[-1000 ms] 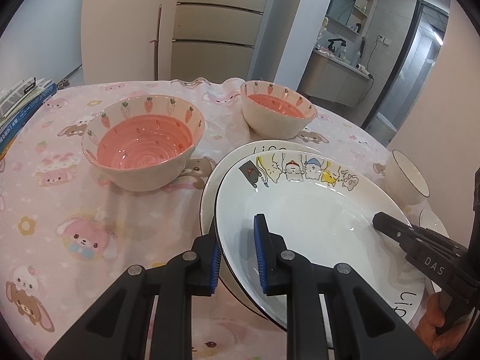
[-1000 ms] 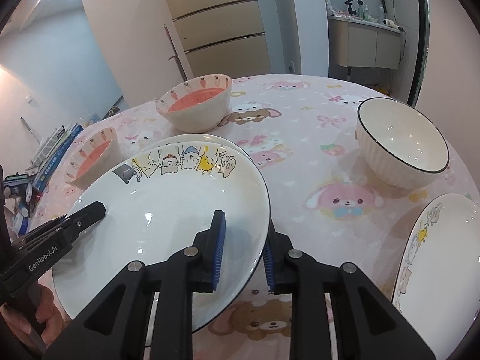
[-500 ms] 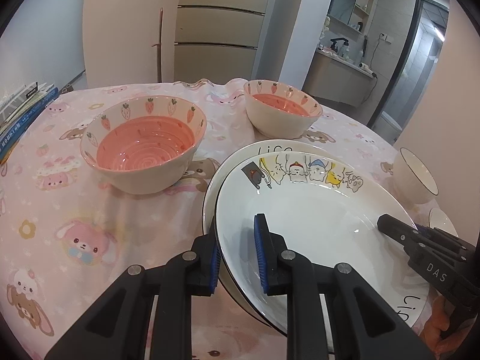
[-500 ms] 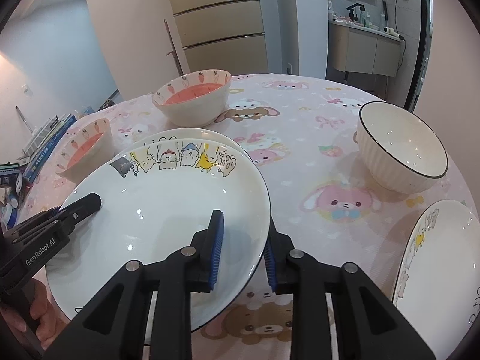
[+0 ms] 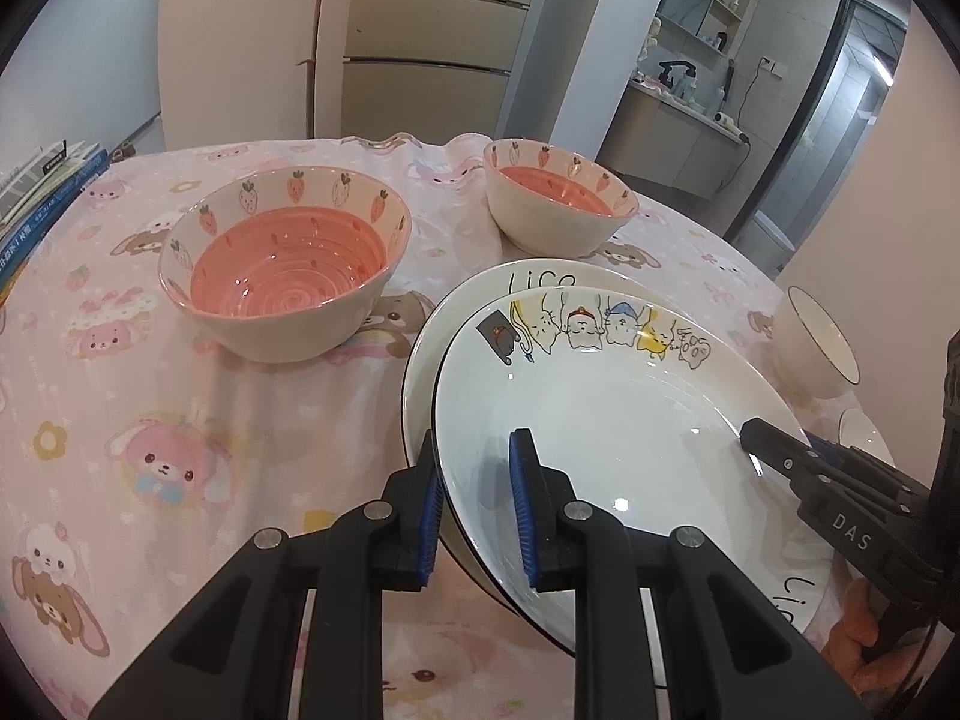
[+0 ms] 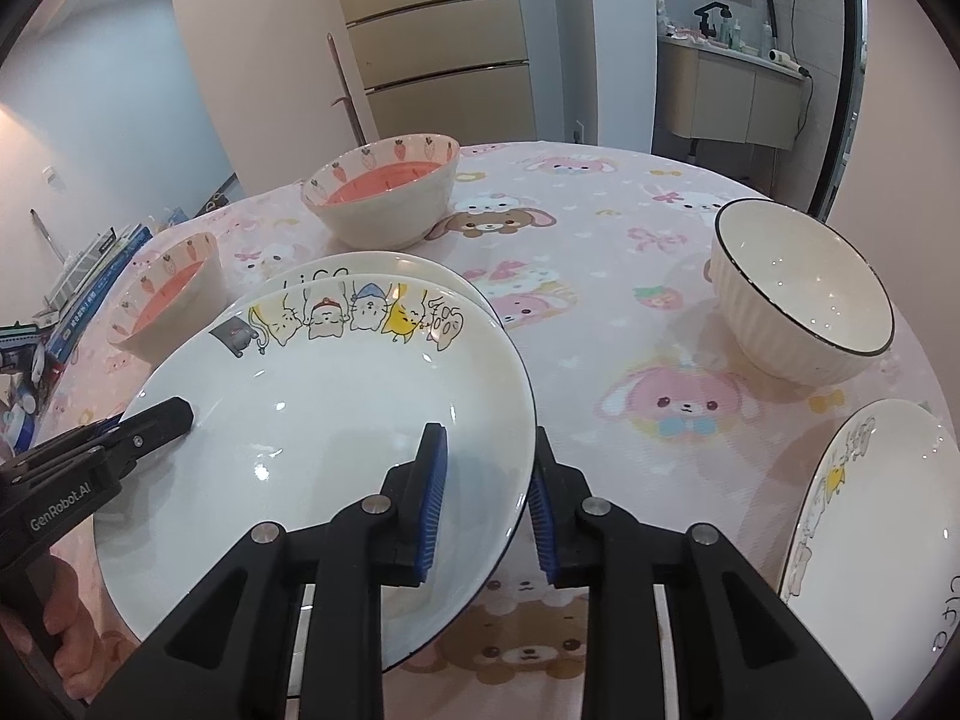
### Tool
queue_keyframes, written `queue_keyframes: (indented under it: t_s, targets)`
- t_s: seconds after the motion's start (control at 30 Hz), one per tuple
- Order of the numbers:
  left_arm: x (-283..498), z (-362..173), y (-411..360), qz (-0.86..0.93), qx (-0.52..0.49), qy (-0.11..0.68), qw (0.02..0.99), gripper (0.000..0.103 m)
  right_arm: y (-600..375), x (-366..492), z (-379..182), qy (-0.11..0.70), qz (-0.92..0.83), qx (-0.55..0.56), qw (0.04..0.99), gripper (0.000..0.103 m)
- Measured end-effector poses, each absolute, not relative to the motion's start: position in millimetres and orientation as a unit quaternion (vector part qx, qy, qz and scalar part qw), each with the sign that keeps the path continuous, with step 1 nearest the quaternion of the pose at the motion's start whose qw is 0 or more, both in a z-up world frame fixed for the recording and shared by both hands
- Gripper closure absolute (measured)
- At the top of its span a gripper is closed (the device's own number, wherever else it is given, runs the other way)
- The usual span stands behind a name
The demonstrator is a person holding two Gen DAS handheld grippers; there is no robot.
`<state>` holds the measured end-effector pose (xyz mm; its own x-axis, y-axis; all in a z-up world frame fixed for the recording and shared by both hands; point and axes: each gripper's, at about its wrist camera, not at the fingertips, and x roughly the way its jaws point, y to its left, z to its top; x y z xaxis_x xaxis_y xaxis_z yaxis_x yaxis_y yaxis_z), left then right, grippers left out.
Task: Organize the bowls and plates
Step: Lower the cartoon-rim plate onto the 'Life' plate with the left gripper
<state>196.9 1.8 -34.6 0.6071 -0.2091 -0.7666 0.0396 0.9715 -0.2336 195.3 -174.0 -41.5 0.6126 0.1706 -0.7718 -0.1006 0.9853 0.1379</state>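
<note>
A white plate with cartoon cats (image 5: 600, 432) (image 6: 324, 408) is held over a second white plate (image 5: 540, 279) (image 6: 372, 264) that lies on the pink tablecloth. My left gripper (image 5: 477, 510) is shut on the held plate's left rim. My right gripper (image 6: 489, 510) is shut on its right rim; it also shows in the left wrist view (image 5: 774, 444). Two pink carrot bowls (image 5: 282, 264) (image 5: 558, 198) stand behind the plates. A white bowl with a black rim (image 6: 798, 294) stands at the right.
A third cat plate (image 6: 876, 516) lies at the table's right front edge. Books (image 5: 36, 192) are stacked at the table's left edge. The round table (image 6: 600, 192) drops off behind the bowls; a cabinet and a doorway lie beyond.
Both grippers hold the cat plate throughout. The plate has risen a little and shifted slightly toward the far side over the lower plate.
</note>
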Motion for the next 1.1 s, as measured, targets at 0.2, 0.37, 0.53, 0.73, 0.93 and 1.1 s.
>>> queue_keyframes:
  t_s: [0.2, 0.37, 0.53, 0.73, 0.93, 1.1]
  targets:
    - [193, -31, 1, -0.083, -0.098, 0.462, 0.878, 0.079, -175, 193, -39, 0.428, 0.063, 0.029, 0.901, 0.083]
    - [188, -25, 6, -0.102, -0.117, 0.477, 0.865, 0.074, -184, 195, -37, 0.430, 0.070, 0.050, 0.899, 0.088]
    - [186, -24, 17, -0.087, -0.130, 0.482, 0.862, 0.051, -185, 194, -37, 0.431, 0.078, 0.059, 0.897, 0.090]
    - [186, -30, 10, -0.081, -0.099, 0.503, 0.855, 0.057, -186, 194, -36, 0.433, 0.081, 0.066, 0.895, 0.091]
    - [174, -21, 23, -0.096, -0.123, 0.490, 0.858, 0.063, -182, 191, -34, 0.440, 0.078, 0.045, 0.894, 0.090]
    - [176, -25, 16, -0.112, -0.118, 0.502, 0.850, 0.083, -189, 191, -32, 0.449, 0.089, 0.065, 0.887, 0.090]
